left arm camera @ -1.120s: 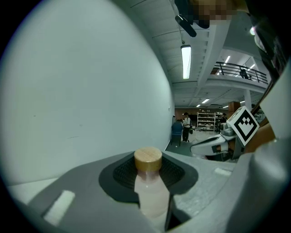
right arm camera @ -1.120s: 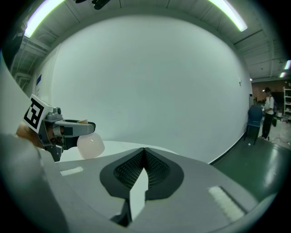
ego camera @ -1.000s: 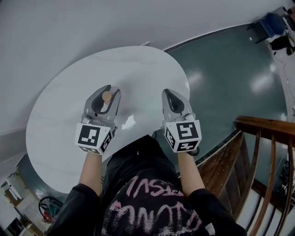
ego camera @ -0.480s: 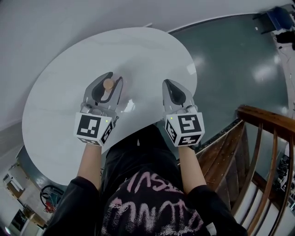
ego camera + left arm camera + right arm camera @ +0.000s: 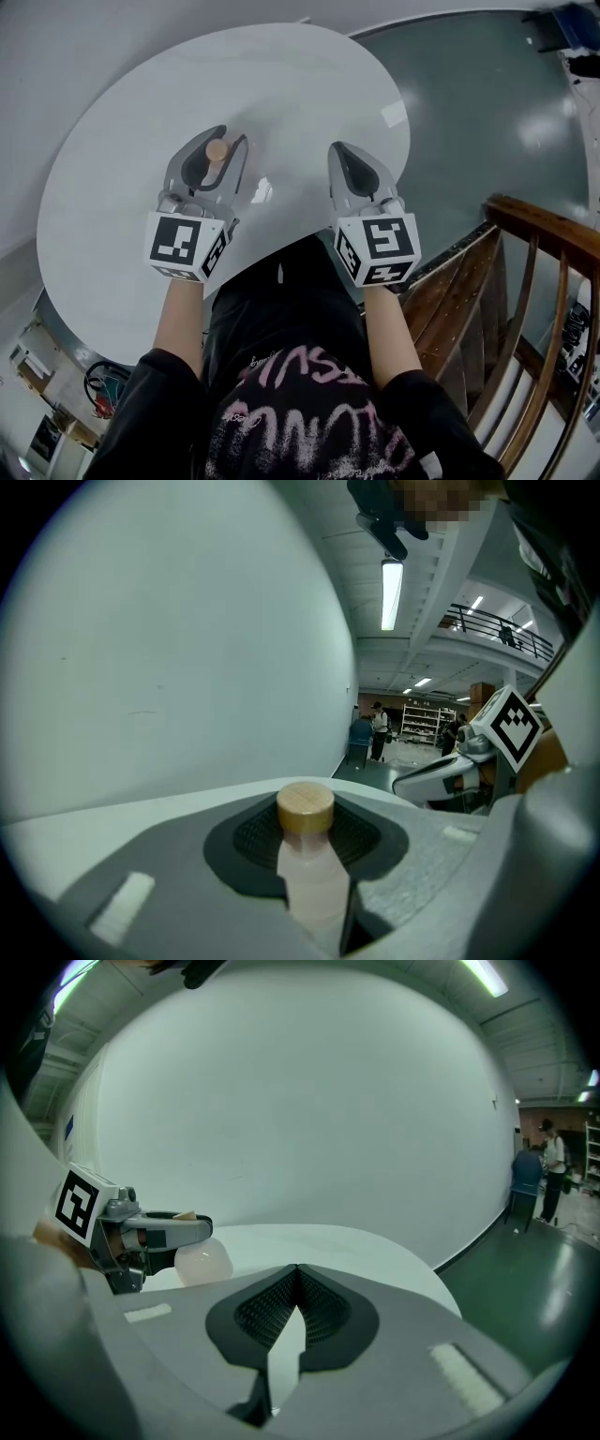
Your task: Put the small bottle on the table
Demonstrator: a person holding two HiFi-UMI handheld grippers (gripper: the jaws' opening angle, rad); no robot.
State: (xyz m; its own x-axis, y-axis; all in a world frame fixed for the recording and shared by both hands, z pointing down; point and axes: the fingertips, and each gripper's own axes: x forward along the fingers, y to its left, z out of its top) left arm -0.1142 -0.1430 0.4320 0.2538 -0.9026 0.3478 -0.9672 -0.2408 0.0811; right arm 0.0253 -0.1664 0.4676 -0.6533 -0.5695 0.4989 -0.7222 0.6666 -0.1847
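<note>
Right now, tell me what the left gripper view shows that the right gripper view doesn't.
Only the left gripper view: the small bottle pinched between the jaws of the left gripper, and a balcony railing. Only the right gripper view: the shut, empty jaws of the right gripper. Both: the white table, the wall, and the small bottle, seen from the side in the right one.

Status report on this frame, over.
Left gripper shut on small bottle, over table. Right gripper shut, empty. Nothing in the way.
</note>
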